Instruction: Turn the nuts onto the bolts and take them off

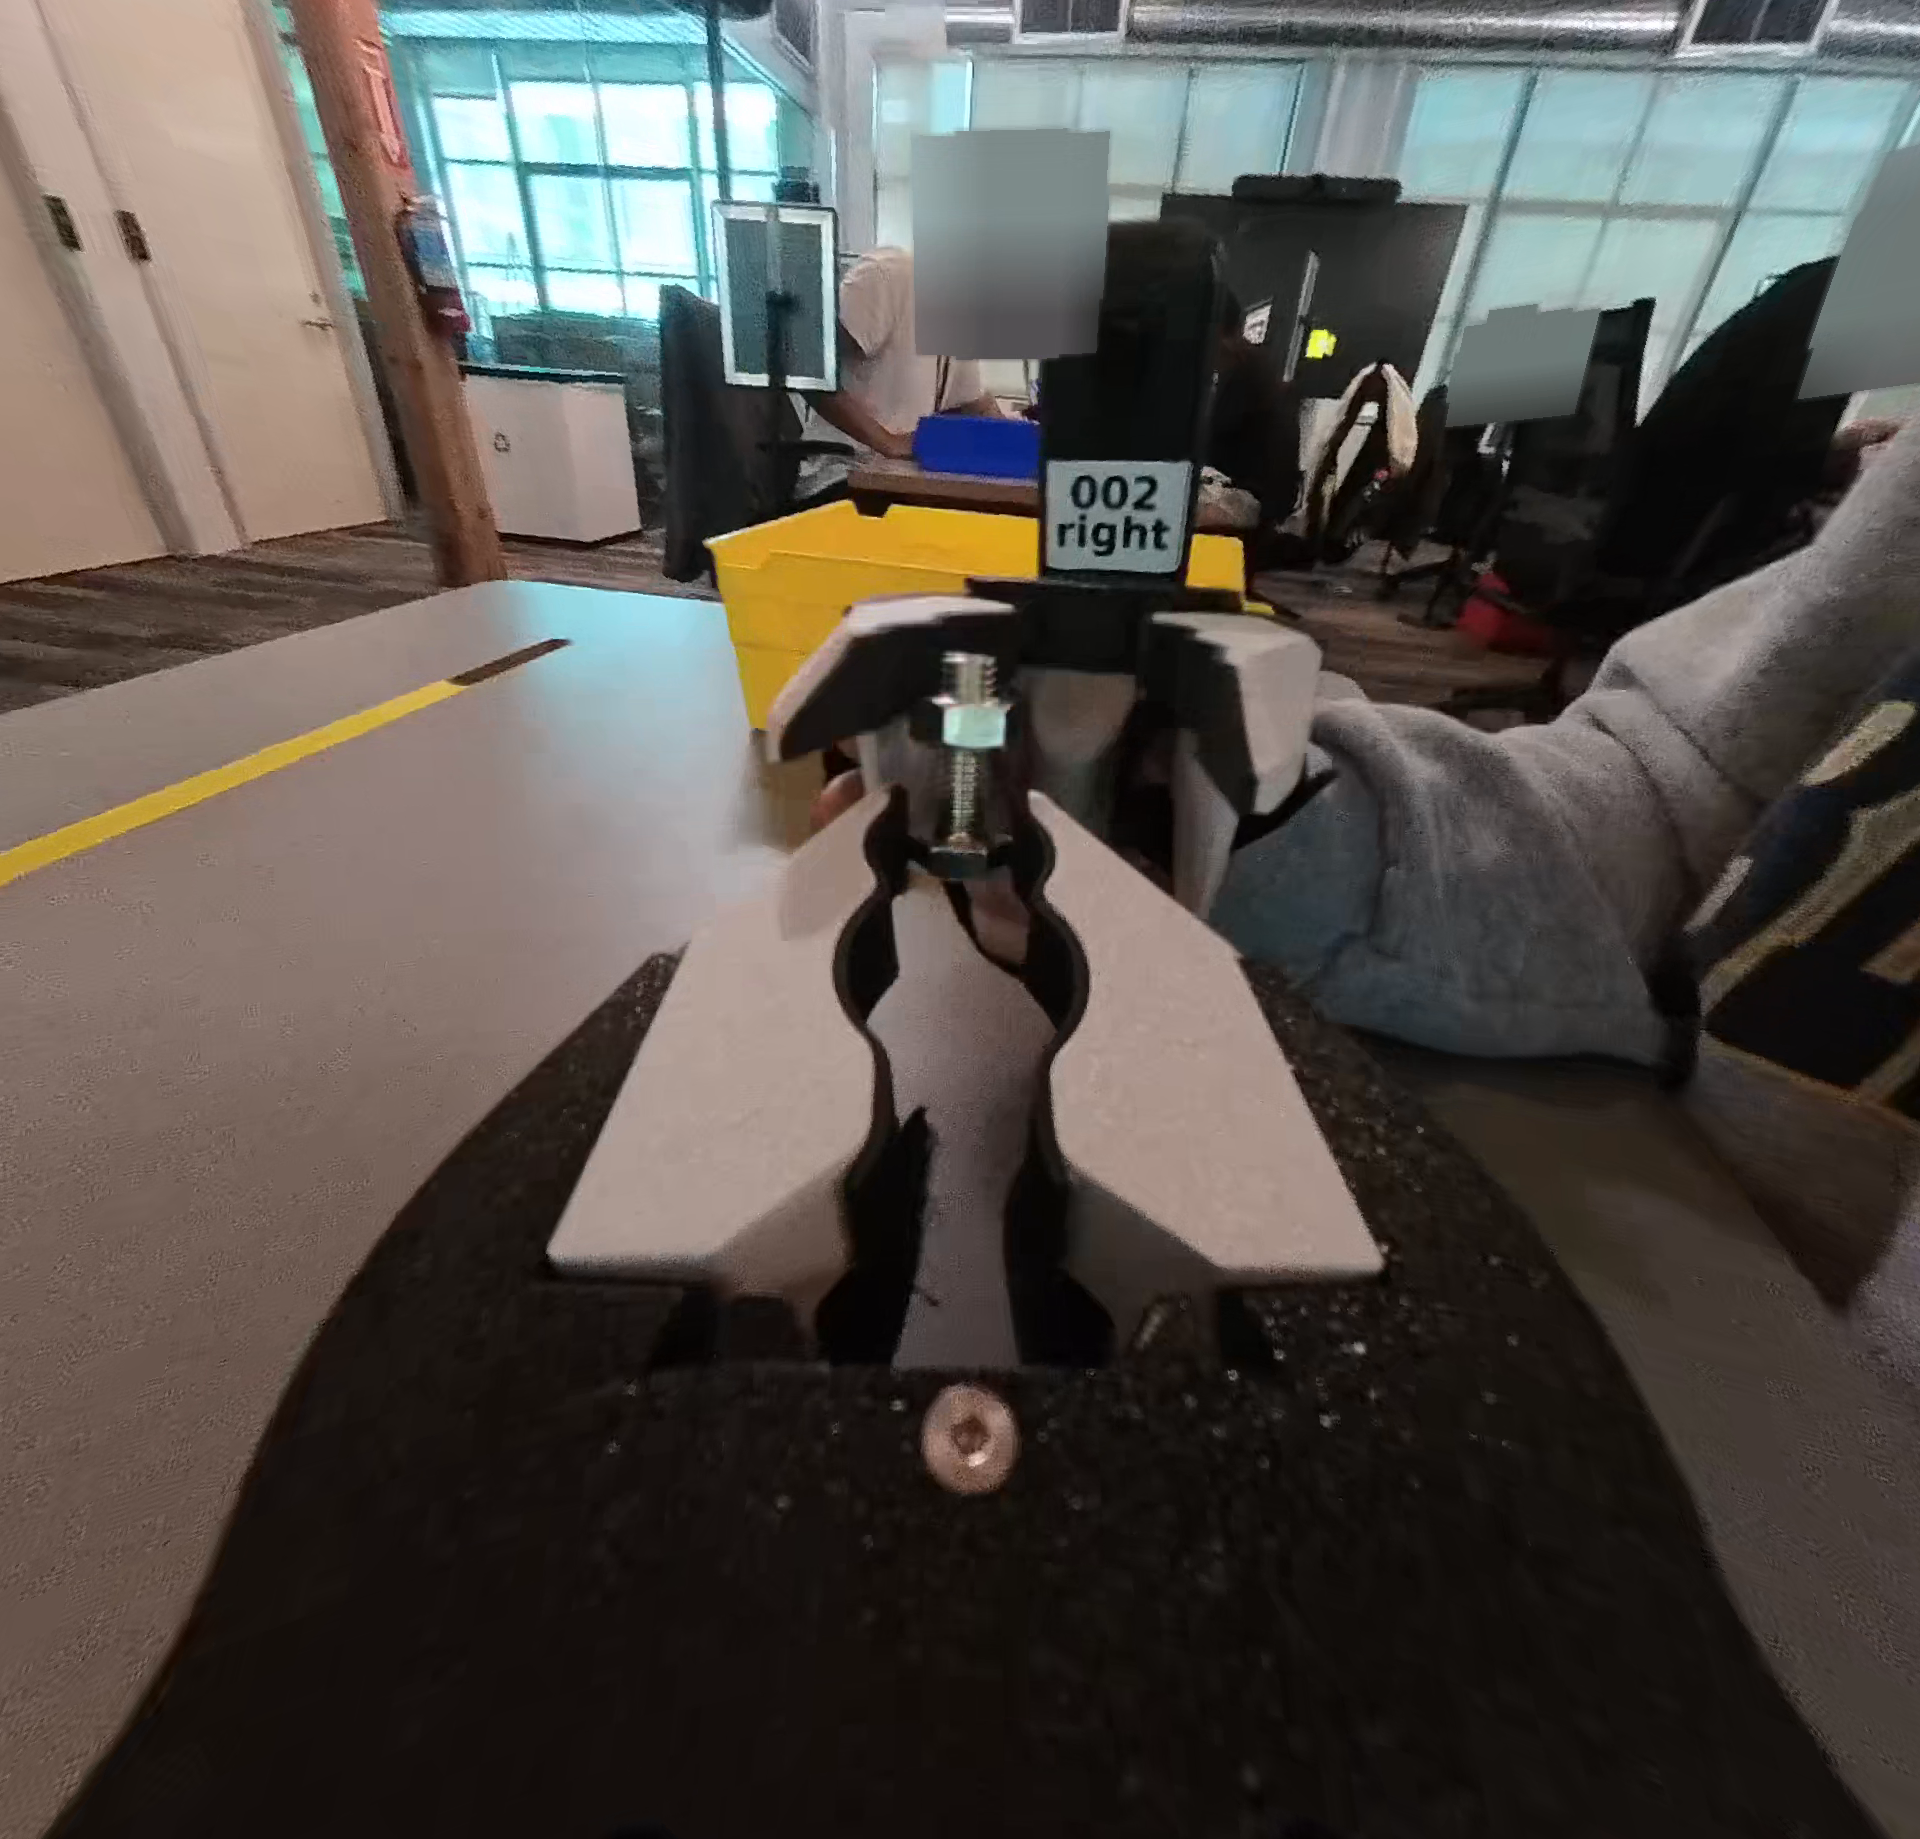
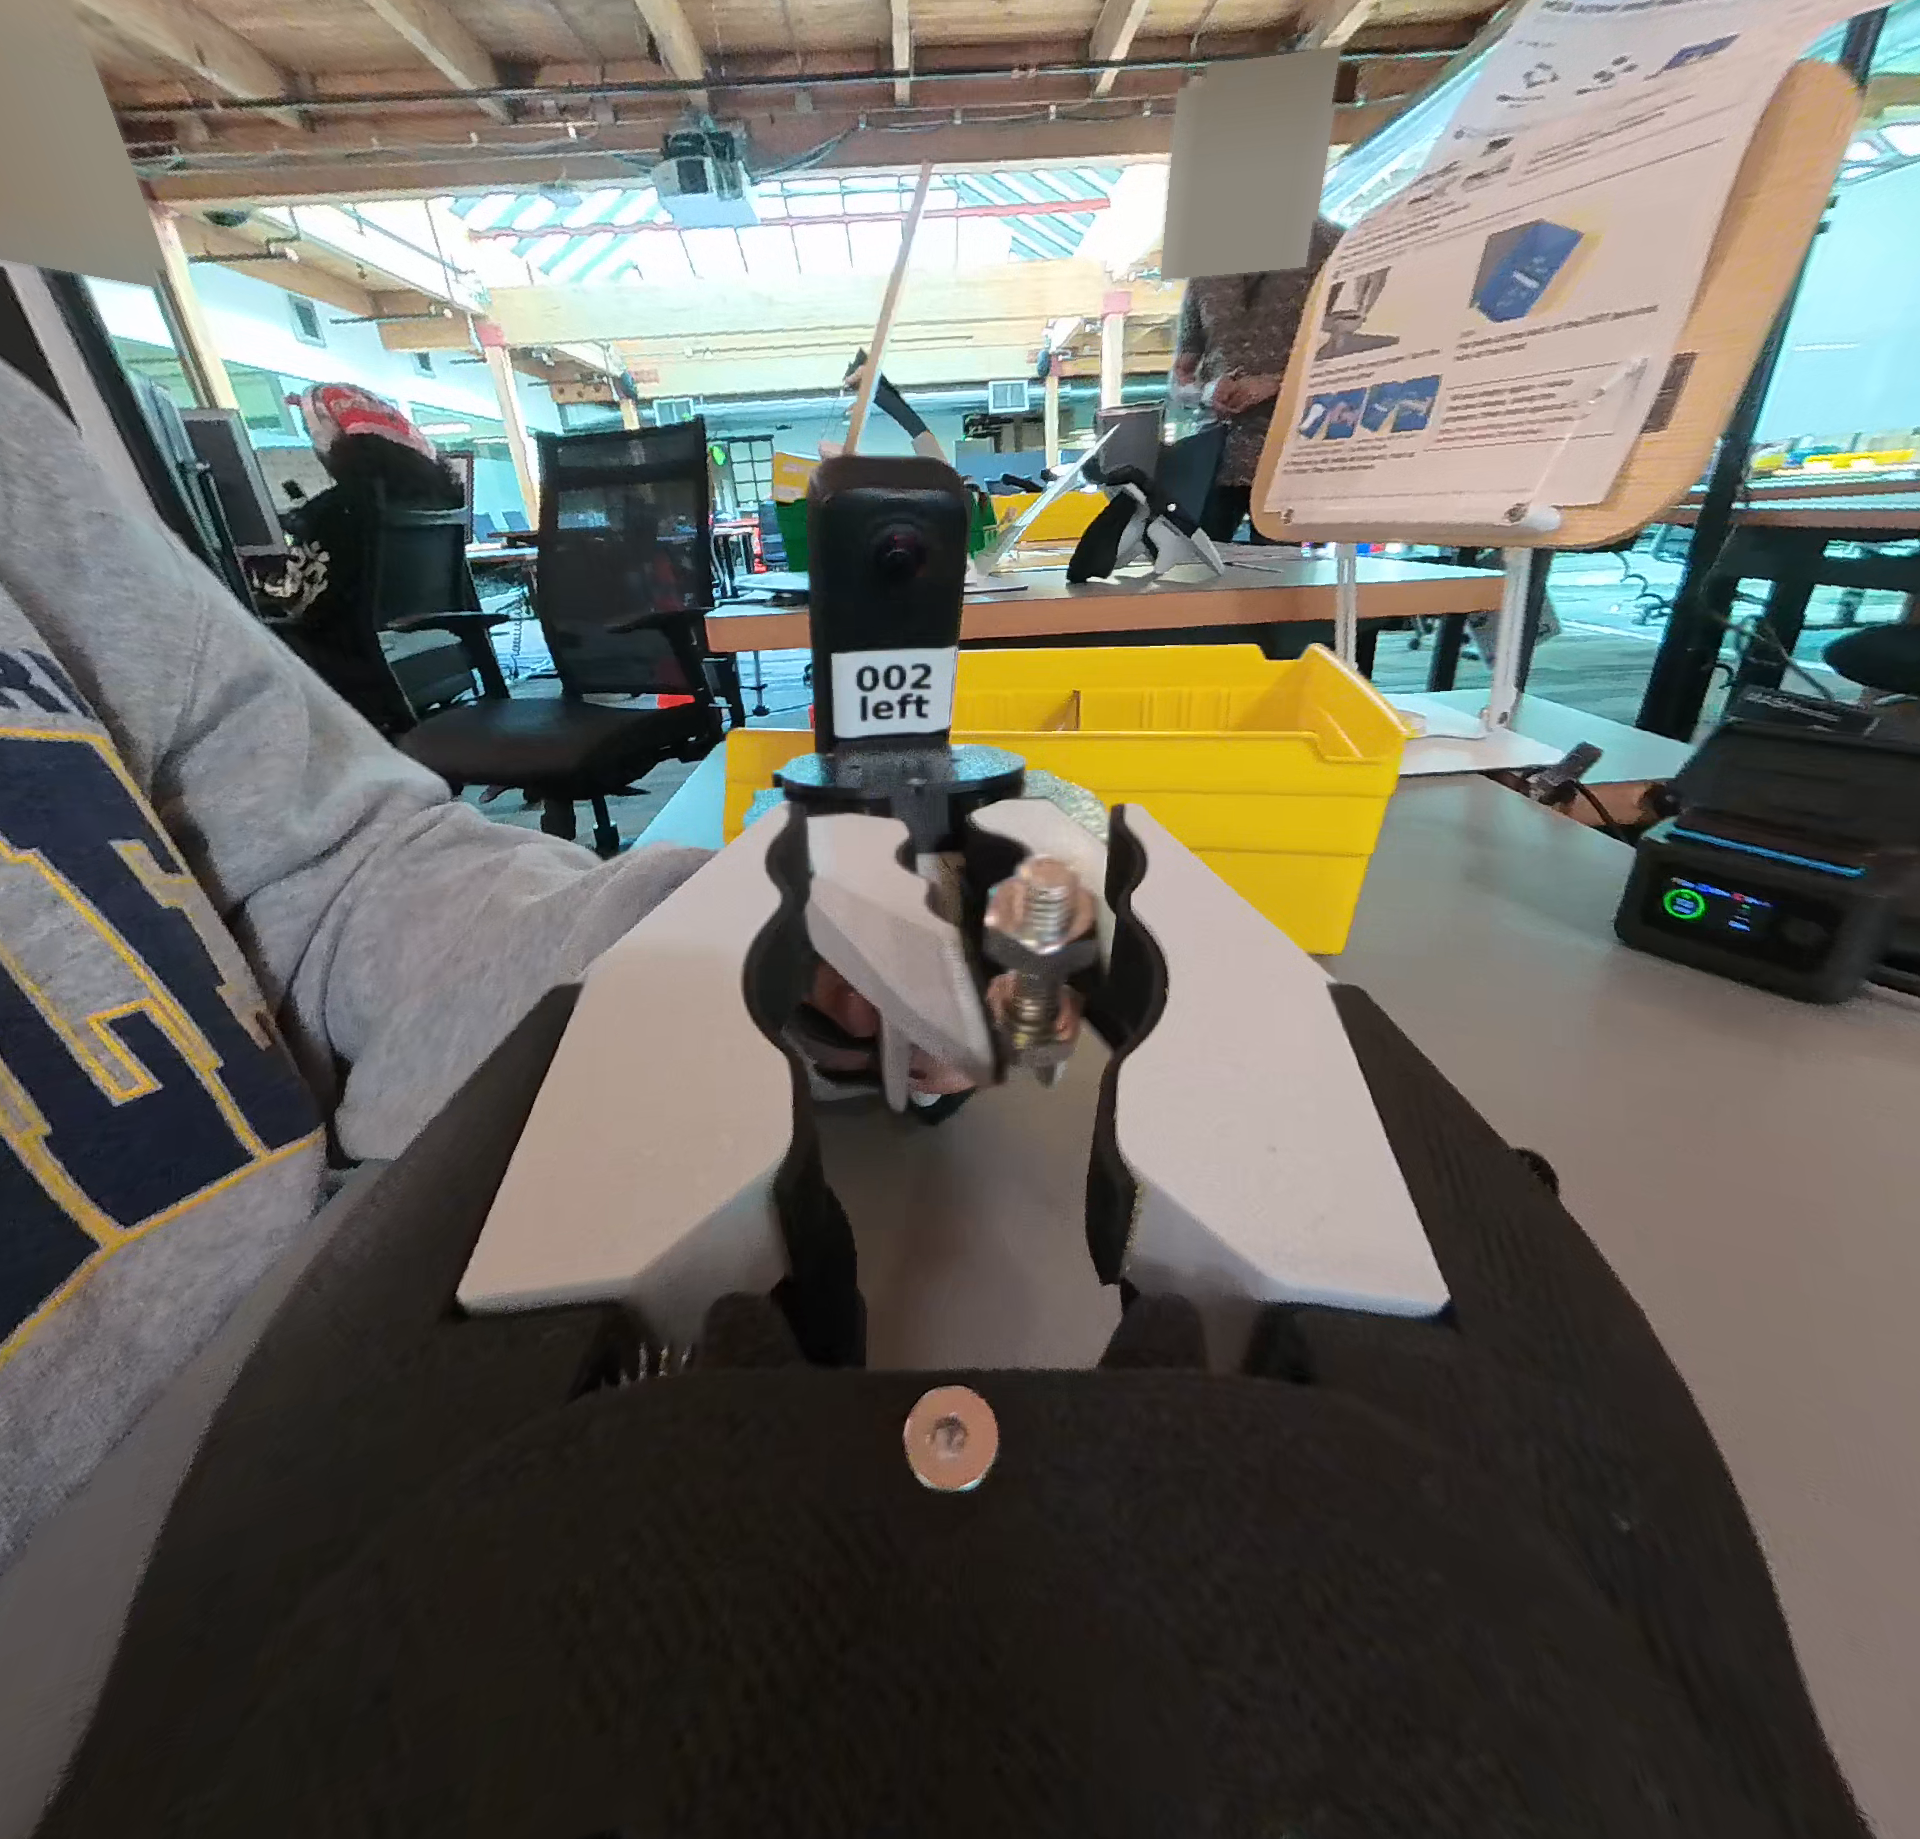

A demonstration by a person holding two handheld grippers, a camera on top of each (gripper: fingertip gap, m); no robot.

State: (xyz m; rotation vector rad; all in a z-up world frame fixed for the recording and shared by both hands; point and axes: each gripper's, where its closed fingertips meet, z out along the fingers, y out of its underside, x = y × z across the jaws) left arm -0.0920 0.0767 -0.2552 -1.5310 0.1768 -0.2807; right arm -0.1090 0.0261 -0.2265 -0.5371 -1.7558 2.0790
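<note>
A: We hold the short silver threaded bolt (image 1: 961,787) upright between us, above the pale grey bench (image 1: 312,958). Our left gripper (image 1: 961,859) has its jaws pinching the bolt's head at the bottom. The silver hex nut (image 1: 961,724) sits on the thread a little below the top end.

B: From our right gripper (image 2: 940,979) the same bolt (image 2: 1039,989) stands off to the right, close against the right finger (image 2: 1132,916), with the nut (image 2: 1037,935) level with it. Our right jaws are spread and grip nothing; whether that finger touches the nut, we cannot tell.

A: Each gripper carries a white label with black print on its black camera post (image 2: 883,584); we leave the wording be.

B: Only our right view shows the printed instruction sheet on a wooden stand (image 2: 1558,283) and the small black device with a lit screen (image 2: 1766,906) on the bench at right. Its writing is too small to make out.

A: Only our left view shows the yellow tape stripe (image 1: 229,776) across the bench, with bare surface on both sides of it. The yellow plastic bin (image 1: 821,574) stands just behind both grippers, near the far edge.

B: We see that bin (image 2: 1247,802) too, and our grey sleeve (image 2: 364,854) at left.
</note>
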